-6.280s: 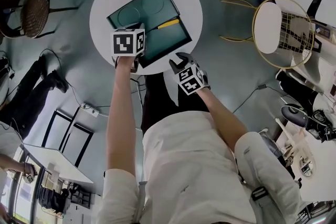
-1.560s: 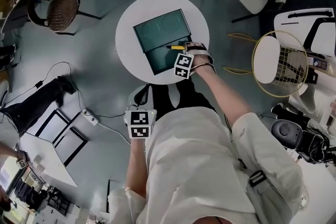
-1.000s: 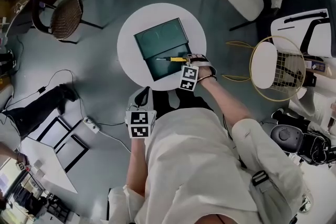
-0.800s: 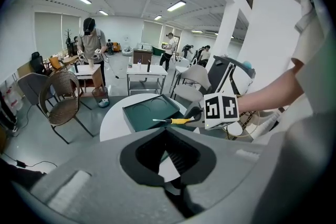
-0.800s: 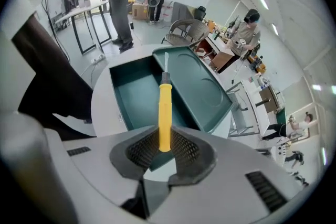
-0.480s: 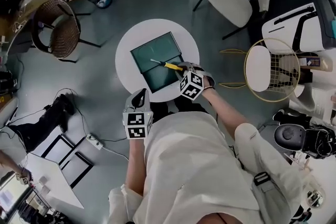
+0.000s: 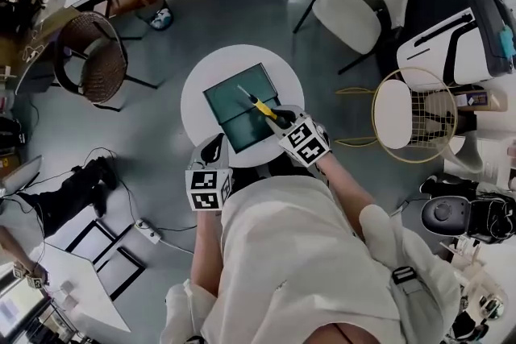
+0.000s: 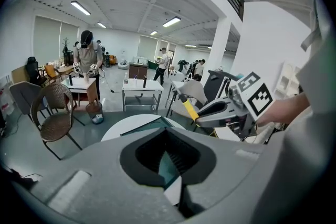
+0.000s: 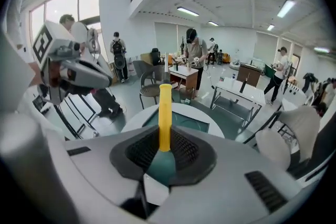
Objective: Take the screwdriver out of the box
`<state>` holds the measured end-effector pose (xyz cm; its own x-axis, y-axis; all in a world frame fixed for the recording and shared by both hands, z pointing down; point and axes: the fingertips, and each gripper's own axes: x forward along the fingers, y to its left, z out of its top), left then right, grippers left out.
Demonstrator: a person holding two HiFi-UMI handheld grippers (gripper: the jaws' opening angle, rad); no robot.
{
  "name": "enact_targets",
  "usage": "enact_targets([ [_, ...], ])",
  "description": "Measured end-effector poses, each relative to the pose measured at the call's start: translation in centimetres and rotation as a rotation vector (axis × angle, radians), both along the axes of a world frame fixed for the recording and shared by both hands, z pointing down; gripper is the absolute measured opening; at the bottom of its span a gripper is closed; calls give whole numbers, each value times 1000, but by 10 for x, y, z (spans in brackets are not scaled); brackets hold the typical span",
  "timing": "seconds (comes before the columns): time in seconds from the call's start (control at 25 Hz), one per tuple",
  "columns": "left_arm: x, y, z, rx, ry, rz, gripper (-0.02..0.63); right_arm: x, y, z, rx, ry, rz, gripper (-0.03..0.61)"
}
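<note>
Slippage is our chief concern. The right gripper (image 9: 164, 153) pinches the screwdriver (image 7: 260, 105) by its yellow handle (image 9: 165, 113) alone, with the bare shaft (image 7: 246, 93) reaching well ahead of the jaws. In our judgement a sharp turn or jolt could let the tool pivot between the pads. If it worked loose it would fall back into the box (image 7: 226, 97), which sits below and ahead of this gripper on the round surface (image 7: 196, 84). We also note that the tip is over the box and could snag its rim on the way out. Nothing steadies the box: the left gripper (image 8: 168, 160) hangs behind and to the left of the right one, short of the surface's edge. Its jaws are slightly spread with nothing between them.

Compared with a second ago, the screwdriver no longer lies level in the box. It now slants up and away from the right gripper, which has lifted and rolled. The left gripper has shifted only slightly and remains clear of the surface.
</note>
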<state>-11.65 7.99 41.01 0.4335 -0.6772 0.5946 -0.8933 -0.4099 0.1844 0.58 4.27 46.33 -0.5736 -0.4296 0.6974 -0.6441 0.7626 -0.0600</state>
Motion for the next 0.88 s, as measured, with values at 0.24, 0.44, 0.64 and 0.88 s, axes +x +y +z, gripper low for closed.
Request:
enact_targets([
  [0.24, -6, -12, -26, 57, 65, -12, 9, -12, -4, -59, -6, -225, 51, 73],
  [0.44, -6, -22, -48, 97, 147, -16, 9, -26, -8, -105, 6, -386, 47, 73],
  [0.64, -3, -23, -68, 146, 220, -15, 9, -33, -7, -146, 17, -549, 29, 74],
  [0.88, -5, -21, -91, 242, 214, -14, 9, -37, 0, -180, 32, -693, -7, 74],
])
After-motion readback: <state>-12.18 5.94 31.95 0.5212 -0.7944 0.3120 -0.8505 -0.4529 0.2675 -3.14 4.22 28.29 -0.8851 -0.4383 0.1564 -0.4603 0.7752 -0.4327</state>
